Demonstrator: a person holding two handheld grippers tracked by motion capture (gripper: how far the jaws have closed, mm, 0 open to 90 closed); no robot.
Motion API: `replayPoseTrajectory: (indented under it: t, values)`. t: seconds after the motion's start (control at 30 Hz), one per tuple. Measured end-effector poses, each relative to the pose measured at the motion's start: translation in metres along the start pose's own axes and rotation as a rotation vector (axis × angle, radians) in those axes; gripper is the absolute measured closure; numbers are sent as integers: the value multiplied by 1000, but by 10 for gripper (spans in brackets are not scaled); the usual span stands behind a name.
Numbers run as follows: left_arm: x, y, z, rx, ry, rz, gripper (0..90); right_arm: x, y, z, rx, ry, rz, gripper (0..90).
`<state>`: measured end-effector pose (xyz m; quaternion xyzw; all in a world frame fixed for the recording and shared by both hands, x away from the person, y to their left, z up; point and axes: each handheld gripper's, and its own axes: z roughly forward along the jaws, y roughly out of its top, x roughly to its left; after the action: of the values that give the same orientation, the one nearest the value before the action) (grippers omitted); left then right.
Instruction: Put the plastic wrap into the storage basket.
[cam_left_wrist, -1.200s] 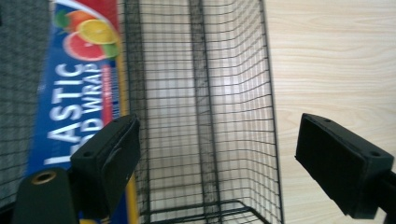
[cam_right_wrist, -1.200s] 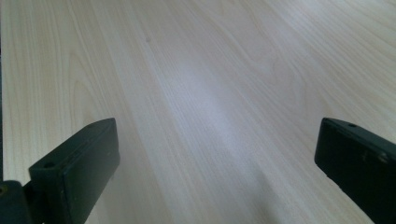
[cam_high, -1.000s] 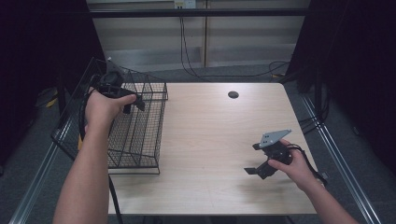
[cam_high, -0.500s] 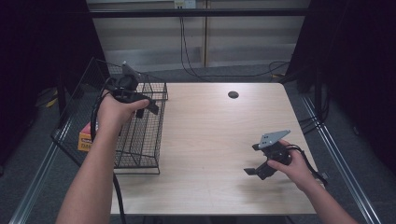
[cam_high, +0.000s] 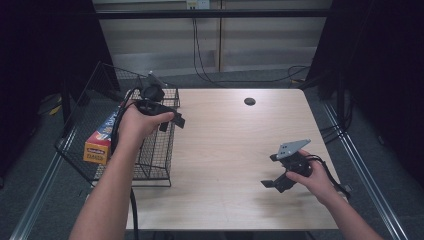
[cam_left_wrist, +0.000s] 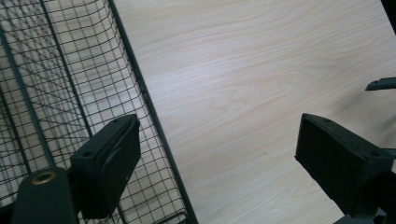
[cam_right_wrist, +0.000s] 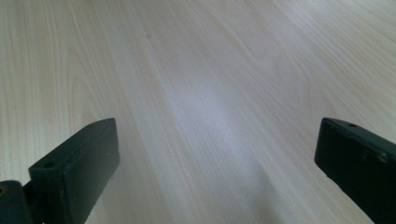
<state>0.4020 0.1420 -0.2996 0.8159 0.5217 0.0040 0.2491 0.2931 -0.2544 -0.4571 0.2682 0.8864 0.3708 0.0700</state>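
One box (cam_high: 102, 140) half-hidden behind basket (cam_high: 155, 160)

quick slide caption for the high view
Left gripper, fingers open and empty, over the wire basket rim; right gripper open above the table.

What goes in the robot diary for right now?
left claw: open, empty, over basket edge | right claw: open, empty | box: in basket

Lighting: overhead light is falling evenly on the tabletop (cam_high: 225, 150); surroundings are staying dim to black. Glare: a pale sheen is showing on the wood in the right gripper view. Shadows: soft, lying under the hands. Focus: near jaws are blurring slightly in both gripper views.
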Motion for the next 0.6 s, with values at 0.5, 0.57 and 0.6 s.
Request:
replayPoseTrajectory:
  t: [0.5, 0.57, 0.6]
  values:
    - [-20, -6, 23, 29, -60, 70, 139, 1, 0, 1, 6, -2, 2, 0]
    - [-22, -7, 26, 28, -66, 77, 139, 1, 0, 1, 5, 0, -3, 0]
    - [-23, -8, 28, 32, -65, 78, 139, 1, 0, 1, 6, -3, 0, 0]
